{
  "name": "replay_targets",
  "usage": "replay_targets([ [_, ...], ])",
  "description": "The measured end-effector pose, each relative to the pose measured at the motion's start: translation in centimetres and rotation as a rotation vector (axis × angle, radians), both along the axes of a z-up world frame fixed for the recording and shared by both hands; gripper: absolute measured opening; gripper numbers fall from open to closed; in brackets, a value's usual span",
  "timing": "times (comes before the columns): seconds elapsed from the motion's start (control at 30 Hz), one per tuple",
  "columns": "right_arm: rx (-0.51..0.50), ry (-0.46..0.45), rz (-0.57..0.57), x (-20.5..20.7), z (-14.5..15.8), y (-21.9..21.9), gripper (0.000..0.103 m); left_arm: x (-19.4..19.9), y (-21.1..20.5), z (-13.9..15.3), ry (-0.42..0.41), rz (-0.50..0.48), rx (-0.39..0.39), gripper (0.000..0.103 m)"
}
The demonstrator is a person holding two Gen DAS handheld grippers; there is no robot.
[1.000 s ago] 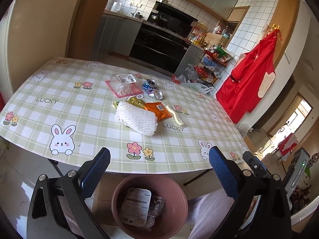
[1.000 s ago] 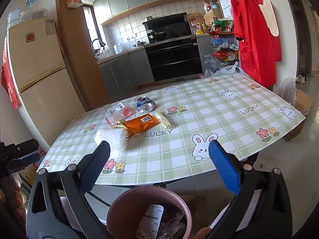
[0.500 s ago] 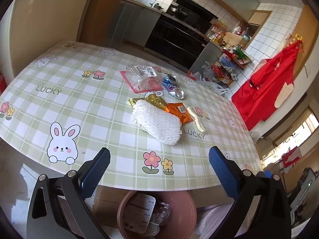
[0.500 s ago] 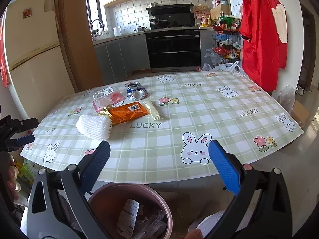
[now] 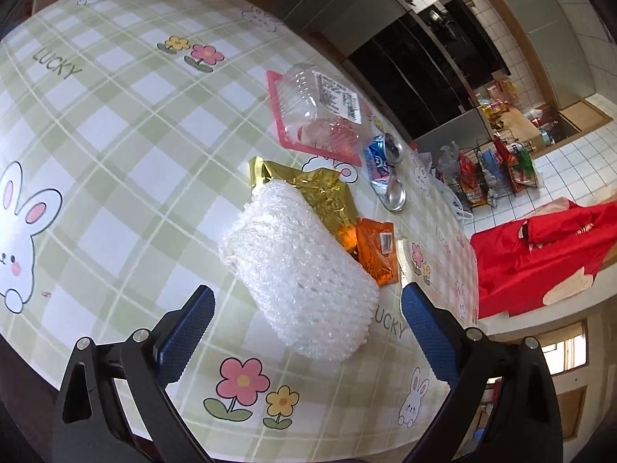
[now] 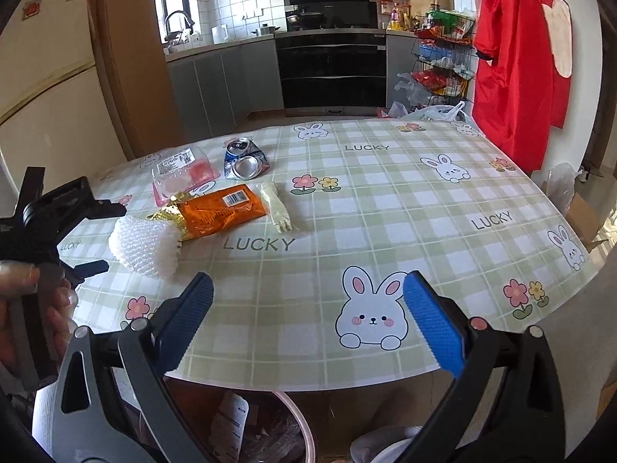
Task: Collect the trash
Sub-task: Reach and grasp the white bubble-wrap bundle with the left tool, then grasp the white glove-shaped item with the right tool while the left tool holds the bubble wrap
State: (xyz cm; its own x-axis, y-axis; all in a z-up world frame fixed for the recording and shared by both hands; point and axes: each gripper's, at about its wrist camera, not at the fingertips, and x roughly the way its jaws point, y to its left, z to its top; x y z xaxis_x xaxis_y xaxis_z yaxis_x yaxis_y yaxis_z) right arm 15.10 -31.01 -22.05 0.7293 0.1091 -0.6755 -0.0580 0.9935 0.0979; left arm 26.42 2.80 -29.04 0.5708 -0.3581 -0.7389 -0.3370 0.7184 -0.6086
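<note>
Left gripper [image 5: 306, 318]: jaws spread wide, empty, held over the table's near edge with the foam net between its blue fingers [image 5: 185, 332] from this view, not touching it.
Right gripper [image 6: 308, 316]: jaws wide apart, holding nothing, above the near edge.
Foam net [image 5: 300, 270]: white, lying on its side near the table's near-left part.
Gold wrapper [image 5: 316, 196]: partly under the net's far end.
Orange packet [image 6: 221, 210]: touching the gold wrapper.
Plastic box [image 5: 320, 110]: clear, on a pink tray, farther back.
Crushed can [image 6: 245, 162]: beside the box.
Glove [image 6: 275, 208]: pale, right of the packet.
Bin [image 6: 266, 430]: below the near edge, papers inside.
Table [image 6: 385, 200]: checked cloth.
</note>
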Motion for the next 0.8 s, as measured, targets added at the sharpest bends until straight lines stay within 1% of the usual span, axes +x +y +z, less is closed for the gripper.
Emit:
replay_targets([
  [0.03, 0.005, 0.009, 0.018, 0.5, -0.2, -0.1, 0.097, 0.4, -0.1, -0.4, 0.014, 0.009, -0.008, 0.095],
  [0.1, 0.011, 0.022, 0.043, 1.4, -0.5, -0.2, 0.097, 1.1, -0.5, -1.0, 0.031, 0.006, 0.01, 0.095],
  [0.13, 0.012, 0.028, 0.051, 1.9, -0.6, -0.2, 0.097, 1.3, -0.7, -1.2, 0.036, -0.001, 0.021, 0.09],
  [0.17, 0.014, 0.035, 0.059, 2.3, -0.7, -0.3, 0.097, 1.4, -0.8, -1.4, 0.039, -0.008, 0.029, 0.084],
  [0.2, 0.018, 0.043, 0.065, 2.8, -0.9, -0.3, 0.097, 1.5, -0.8, -1.6, 0.045, -0.016, 0.037, 0.07],
  [0.23, 0.021, 0.048, 0.066, 3.2, -1.0, -0.4, 0.097, 1.5, -0.7, -1.8, 0.053, -0.024, 0.041, 0.06],
  [0.33, 0.031, 0.06, 0.059, 4.6, -1.4, -0.6, 0.097, 0.9, 0.0, -1.8, 0.027, -0.038, 0.007, 0.044],
  [0.4, 0.059, 0.074, 0.065, 5.5, -1.7, -0.8, 0.097, 0.6, 0.3, -1.3, -0.009, -0.079, -0.006, 0.038],
  [0.5, 0.094, 0.092, 0.052, 6.5, -2.4, -1.0, 0.097, -0.3, 1.0, -0.5, -0.05, -0.104, 0.013, 0.032],
  [0.6, 0.112, 0.139, 0.079, 7.8, -3.2, -0.7, 0.097, -1.2, 1.9, 0.7, -0.103, -0.118, 0.039, 0.03],
  [0.7, 0.144, 0.148, 0.113, 9.1, -3.5, -0.6, 0.097, -2.2, 2.6, 2.3, -0.168, -0.136, 0.079, 0.03],
  [0.77, 0.129, 0.142, 0.136, 10.2, -3.6, -0.4, 0.096, -2.9, 3.1, 3.3, -0.203, -0.138, 0.114, 0.03],
  [0.8, 0.114, 0.143, 0.146, 10.9, -3.7, -0.3, 0.094, -3.4, 3.5, 3.7, -0.217, -0.136, 0.132, 0.03],
])
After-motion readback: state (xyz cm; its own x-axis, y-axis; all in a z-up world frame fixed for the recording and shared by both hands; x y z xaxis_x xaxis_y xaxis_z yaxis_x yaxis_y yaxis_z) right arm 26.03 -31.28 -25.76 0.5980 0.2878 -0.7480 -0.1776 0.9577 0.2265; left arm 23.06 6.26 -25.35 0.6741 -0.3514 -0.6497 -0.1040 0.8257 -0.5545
